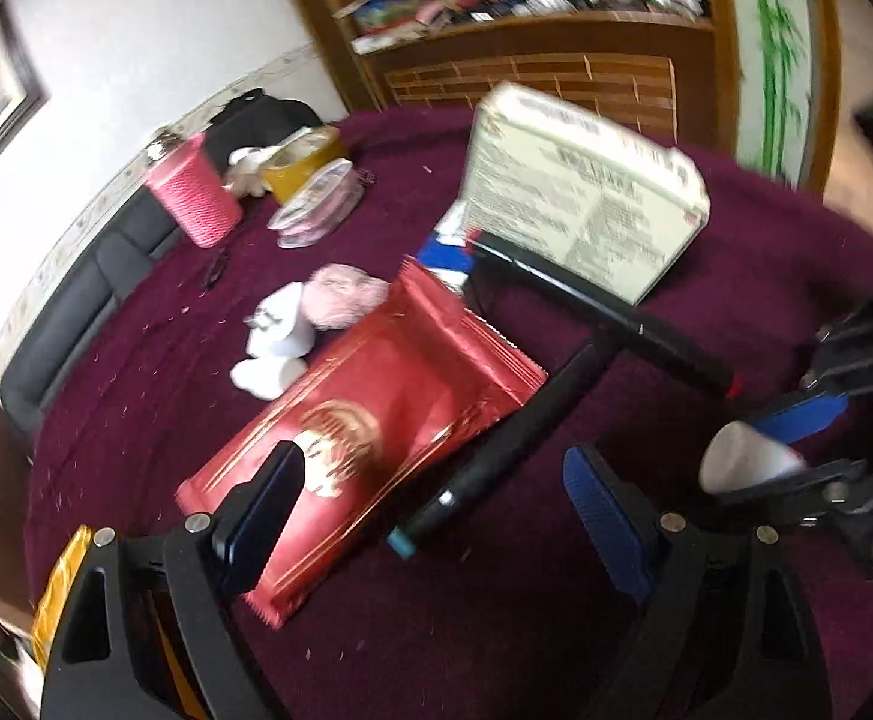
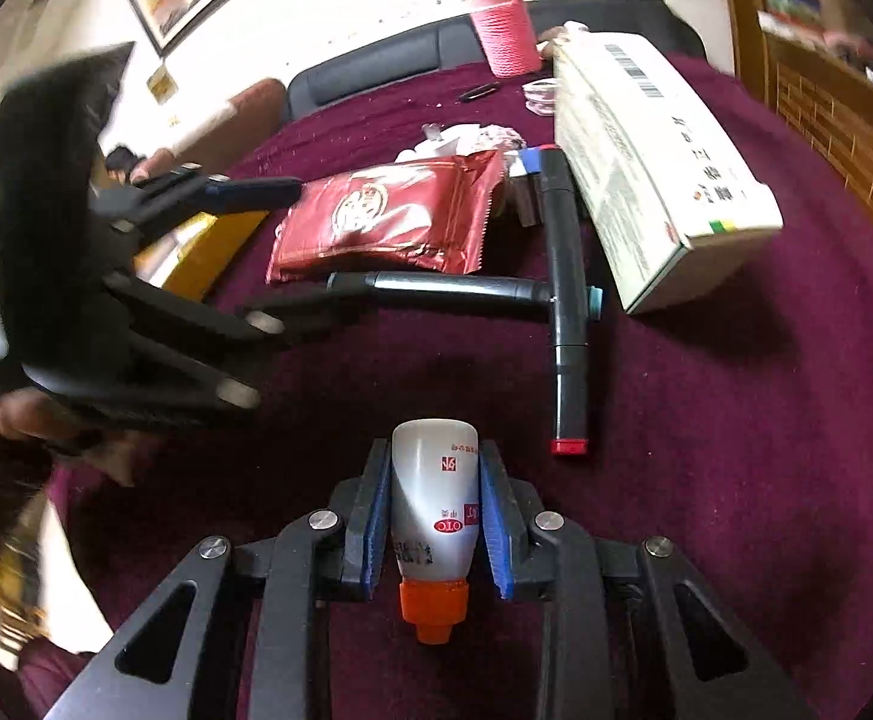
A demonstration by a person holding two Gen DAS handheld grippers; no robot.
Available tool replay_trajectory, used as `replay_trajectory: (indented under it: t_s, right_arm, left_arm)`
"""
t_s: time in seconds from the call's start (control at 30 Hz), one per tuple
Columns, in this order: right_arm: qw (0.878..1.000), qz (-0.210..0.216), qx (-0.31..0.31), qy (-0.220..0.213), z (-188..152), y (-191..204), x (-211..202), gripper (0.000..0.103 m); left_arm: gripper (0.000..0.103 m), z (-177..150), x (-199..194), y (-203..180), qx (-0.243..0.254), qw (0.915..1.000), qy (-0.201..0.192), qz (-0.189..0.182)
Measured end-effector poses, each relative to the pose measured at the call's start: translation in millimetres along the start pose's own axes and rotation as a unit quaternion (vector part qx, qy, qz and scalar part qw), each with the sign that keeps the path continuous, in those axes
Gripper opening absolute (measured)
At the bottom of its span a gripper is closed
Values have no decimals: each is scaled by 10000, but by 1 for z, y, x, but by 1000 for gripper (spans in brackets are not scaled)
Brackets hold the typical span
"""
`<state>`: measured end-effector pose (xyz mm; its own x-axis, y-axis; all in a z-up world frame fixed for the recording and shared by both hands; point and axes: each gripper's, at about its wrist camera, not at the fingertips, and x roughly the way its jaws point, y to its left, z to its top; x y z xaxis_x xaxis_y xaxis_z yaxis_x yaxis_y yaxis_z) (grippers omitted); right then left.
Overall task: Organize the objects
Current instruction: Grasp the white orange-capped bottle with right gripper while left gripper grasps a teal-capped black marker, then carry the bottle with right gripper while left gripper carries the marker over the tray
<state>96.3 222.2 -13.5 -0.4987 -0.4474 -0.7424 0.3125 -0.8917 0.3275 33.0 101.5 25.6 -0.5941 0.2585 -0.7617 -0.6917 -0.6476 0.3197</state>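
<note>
My right gripper [image 2: 434, 456] is shut on a small white bottle [image 2: 433, 504] with an orange cap, held just above the maroon cloth [image 2: 706, 480]; the same bottle [image 1: 748, 456] shows at the right of the left wrist view. My left gripper [image 1: 436, 516] stands open over the near end of a red foil packet [image 1: 376, 420], nothing pressed between its pads. Two black markers [image 1: 496, 444] [image 1: 604, 306] lie crossed in a T beside the packet. A white printed box [image 1: 580, 192] rests tilted behind them.
At the far side stand a pink ribbed cup [image 1: 193, 192], a yellow tin [image 1: 301, 162] and clear plastic tubs [image 1: 316, 204]. White and pink soft items [image 1: 292, 324] lie left of the packet. A yellow packet [image 1: 58, 588] lies near my left gripper. A dark sofa [image 1: 76, 300] borders the table.
</note>
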Motion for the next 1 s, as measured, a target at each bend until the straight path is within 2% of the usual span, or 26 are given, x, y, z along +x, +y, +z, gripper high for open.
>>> replay_trajectory:
  t_s: [0.03, 0.07, 0.13, 0.17, 0.2, 0.23, 0.27, 0.4, 0.43, 0.5, 0.63, 0.67, 0.7, 0.73, 0.77, 0.87, 1.0]
  right_arm:
    - [10000, 8, 2, 0, -1, 1, 0, 30]
    - [10000, 1, -17, -4, -1, 3, 0, 31]
    - [10000, 15, -65, -2, -1, 5, 1, 31]
    - [10000, 16, -71, 0, 0, 5, 1, 31]
    - [10000, 27, -61, 1, 0, 6, 1, 31]
    - [10000, 52, -43, 2, 1, 6, 2, 31]
    - [10000, 79, -24, 2, 1, 6, 2, 31]
    - [9999, 145, 12, 0, -4, 2, -5, 31]
    - [9999, 141, 9, 2, -4, 2, -4, 31]
    - [9999, 138, 8, 2, -4, 2, -4, 31]
    - [9999, 151, 40, 13, -3, 2, -3, 31]
    - [9999, 156, 45, 10, -3, 2, -4, 31]
    - [9999, 144, 46, 12, -3, 3, -3, 31]
    - [9999, 140, 45, 12, -2, 3, -3, 31]
    - [9999, 124, 33, 10, -2, 3, -3, 31]
    - [10000, 55, -2, -7, -3, 5, -3, 31]
    - [9999, -84, -56, -32, -5, 10, -5, 30]
  left_arm:
    - [84, -1, 7, -3, 41, 9999, 107, -80]
    - [69, -3, 12, -6, 41, 9994, 260, -228]
    - [33, -7, 8, -5, -145, 9982, 274, -518]
    - [18, -8, 8, -4, -209, 9973, 368, -604]
    - [14, -11, 7, -2, -313, 9952, 442, -820]
    - [14, -13, 4, 0, -411, 9931, 436, -1007]
    - [14, -16, 2, 0, -438, 9926, 443, -1044]
    - [15, -12, 3, 0, -443, 9931, 416, -1000]
    - [18, -9, 5, 0, -482, 9928, 416, -1014]
    - [37, -2, 14, -3, -483, 9936, 456, -917]
    - [41, 9, 20, -15, -426, 9965, 284, -660]
    - [41, 10, 20, -17, -497, 9966, 252, -610]
    - [35, 10, 20, -18, -577, 9963, 234, -592]
    - [28, 9, 20, -18, -625, 9955, 233, -666]
    - [15, 8, 18, -19, -699, 9941, 244, -796]
    - [14, -1, 8, -17, -955, 9913, 253, -871]
    - [14, -25, -21, 1, -1554, 9817, 71, -1102]
